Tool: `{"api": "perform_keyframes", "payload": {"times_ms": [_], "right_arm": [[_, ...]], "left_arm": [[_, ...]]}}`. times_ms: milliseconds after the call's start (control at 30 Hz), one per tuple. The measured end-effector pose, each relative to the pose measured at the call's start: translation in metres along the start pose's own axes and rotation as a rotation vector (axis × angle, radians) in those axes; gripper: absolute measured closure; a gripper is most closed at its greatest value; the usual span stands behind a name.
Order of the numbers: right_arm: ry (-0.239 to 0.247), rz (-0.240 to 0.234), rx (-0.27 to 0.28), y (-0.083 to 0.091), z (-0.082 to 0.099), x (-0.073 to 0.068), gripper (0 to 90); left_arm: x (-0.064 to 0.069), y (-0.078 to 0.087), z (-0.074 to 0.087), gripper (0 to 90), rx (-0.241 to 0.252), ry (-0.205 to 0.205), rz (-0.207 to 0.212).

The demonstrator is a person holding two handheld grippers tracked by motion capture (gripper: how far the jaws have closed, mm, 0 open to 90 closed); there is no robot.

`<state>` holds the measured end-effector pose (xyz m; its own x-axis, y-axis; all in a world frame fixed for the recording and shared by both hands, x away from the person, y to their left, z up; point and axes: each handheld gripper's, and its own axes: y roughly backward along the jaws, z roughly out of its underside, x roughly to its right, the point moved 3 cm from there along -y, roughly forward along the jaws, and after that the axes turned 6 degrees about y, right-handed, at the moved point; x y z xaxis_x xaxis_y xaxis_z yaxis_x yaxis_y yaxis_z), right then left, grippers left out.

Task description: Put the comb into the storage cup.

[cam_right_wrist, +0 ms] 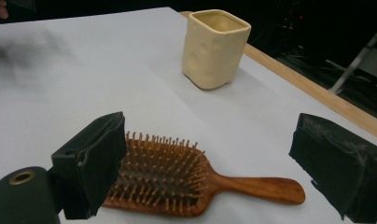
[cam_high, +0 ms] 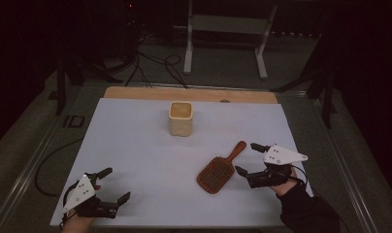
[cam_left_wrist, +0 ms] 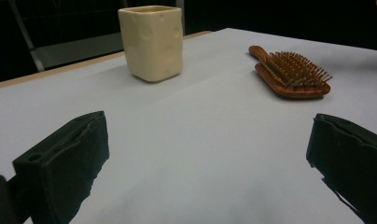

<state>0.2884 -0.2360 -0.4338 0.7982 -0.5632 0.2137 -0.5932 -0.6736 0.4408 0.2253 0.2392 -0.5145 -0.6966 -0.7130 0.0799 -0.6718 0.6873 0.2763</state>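
Glossy wooden hairbrush (cam_right_wrist: 186, 179), cream dimpled ceramic-looking cup (cam_right_wrist: 214, 49) (matt), on smooth white sheet (cam_high: 145, 160).

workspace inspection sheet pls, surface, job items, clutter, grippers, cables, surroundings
Surface: white sheet over a wooden table, flat.
Job's things: wooden hairbrush lying bristles up beside the right gripper; cream cup upright, farther back, apart from it.
Clutter: nothing seen.
Grippers: right gripper open, jaws either side of the hairbrush, not touching; left gripper open, empty, at the near left.
Cables: black cables on the floor behind the table.
Surroundings: dark room, a white metal frame behind.
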Motion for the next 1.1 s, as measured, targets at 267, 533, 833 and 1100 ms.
{"api": "perform_keyframes", "payload": {"times_ms": [267, 533, 833, 1100], "right_arm": [[-0.022, -0.035, -0.022, -0.018, 0.001, 0.017, 10.3], [-0.024, -0.039, -0.055, -0.034, 0.003, 0.032, 10.4], [-0.052, -0.040, -0.082, -0.051, 0.009, 0.050, 10.4], [-0.072, -0.031, -0.115, -0.061, 0.014, 0.064, 13.9]], "left_arm": [[0.000, 0.000, 0.000, 0.0, -0.004, -0.007, -0.003], [0.000, 0.000, 0.000, 0.0, -0.003, -0.004, 0.002], [0.000, 0.000, 0.001, 0.0, -0.005, -0.005, -0.001], [-0.001, 0.000, 0.001, 0.0, -0.002, -0.003, 0.000]]}}
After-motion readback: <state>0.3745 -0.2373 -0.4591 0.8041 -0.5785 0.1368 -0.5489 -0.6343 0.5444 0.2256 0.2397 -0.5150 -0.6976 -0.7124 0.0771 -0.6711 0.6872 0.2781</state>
